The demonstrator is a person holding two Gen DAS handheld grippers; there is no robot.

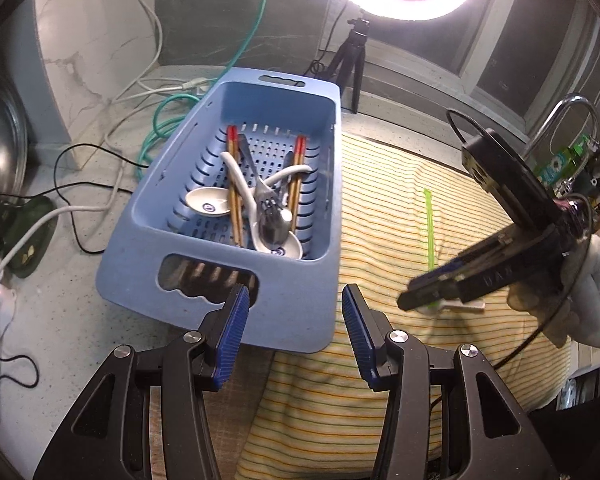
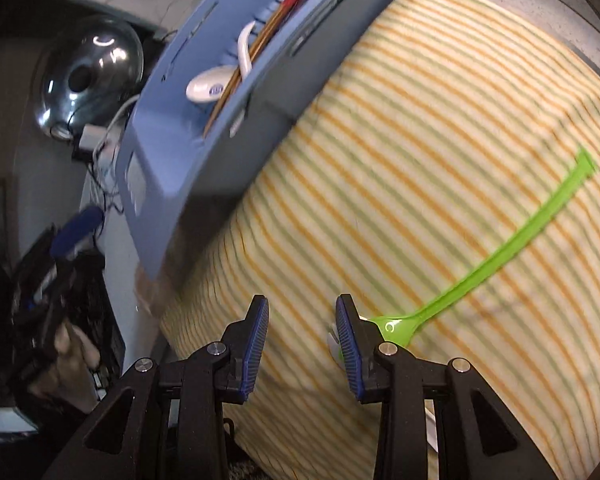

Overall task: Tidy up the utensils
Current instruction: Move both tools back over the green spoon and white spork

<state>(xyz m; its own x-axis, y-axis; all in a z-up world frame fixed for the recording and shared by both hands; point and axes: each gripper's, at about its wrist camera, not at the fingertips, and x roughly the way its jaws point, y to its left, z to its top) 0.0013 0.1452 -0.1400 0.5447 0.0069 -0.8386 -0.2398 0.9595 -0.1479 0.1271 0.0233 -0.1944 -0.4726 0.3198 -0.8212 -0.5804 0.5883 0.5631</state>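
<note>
A blue plastic basket (image 1: pixel 300 280) holds white ceramic spoons (image 1: pixel 206 202), red-tipped chopsticks (image 1: pixel 234 200) and a metal spoon (image 1: pixel 272 228). It shows again in the right wrist view (image 2: pixel 172 152). A green plastic spoon (image 2: pixel 500 256) lies on the striped cloth (image 2: pixel 420 140); its handle shows in the left wrist view (image 1: pixel 429 220). A white utensil (image 1: pixel 466 306) lies beside its bowl. My left gripper (image 1: pixel 292 320) is open and empty at the basket's near handle. My right gripper (image 2: pixel 302 340) is open, low over the cloth, its right finger beside the green spoon's bowl. It also shows in the left wrist view (image 1: pixel 414 302).
A ring light on a tripod (image 1: pixel 354 48) stands behind the basket. Cables (image 1: pixel 100 184) run over the counter left of the basket. A metal pot lid (image 2: pixel 88 76) leans at the left. A faucet (image 1: pixel 568 116) and small items are at the far right.
</note>
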